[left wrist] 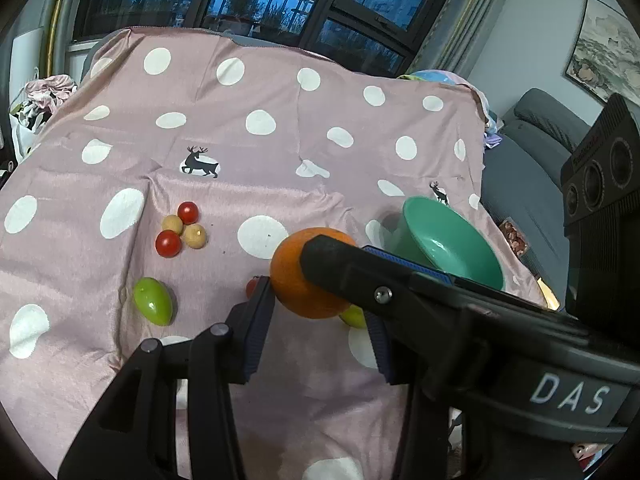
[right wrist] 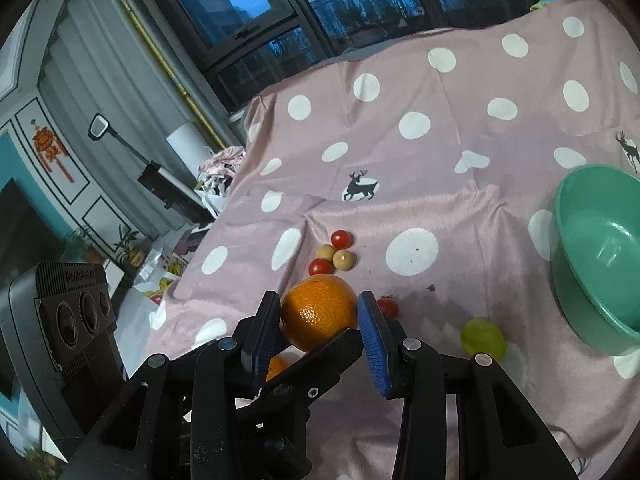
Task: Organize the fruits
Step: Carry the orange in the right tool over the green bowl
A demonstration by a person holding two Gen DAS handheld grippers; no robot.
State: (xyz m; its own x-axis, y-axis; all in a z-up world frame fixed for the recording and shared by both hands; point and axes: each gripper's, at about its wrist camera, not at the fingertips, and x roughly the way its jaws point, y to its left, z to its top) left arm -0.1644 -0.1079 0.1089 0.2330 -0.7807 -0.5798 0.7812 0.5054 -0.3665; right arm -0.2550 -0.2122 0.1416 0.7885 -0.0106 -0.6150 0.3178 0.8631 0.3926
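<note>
Your table is covered by a pink polka-dot cloth (left wrist: 280,128). A green bowl (right wrist: 600,256) stands near its right edge. Both of your tools meet on one orange (right wrist: 320,316), lifted above the cloth's near middle: your right gripper (right wrist: 318,320) clamps it between blue pads, while your left gripper (left wrist: 320,312) pinches it from the other side. On the cloth, well apart, lie two green fruits (left wrist: 154,300), and farther back, a touching cluster of two cherry tomatoes (left wrist: 168,243) and two tan round fruits (left wrist: 195,235).
</note>
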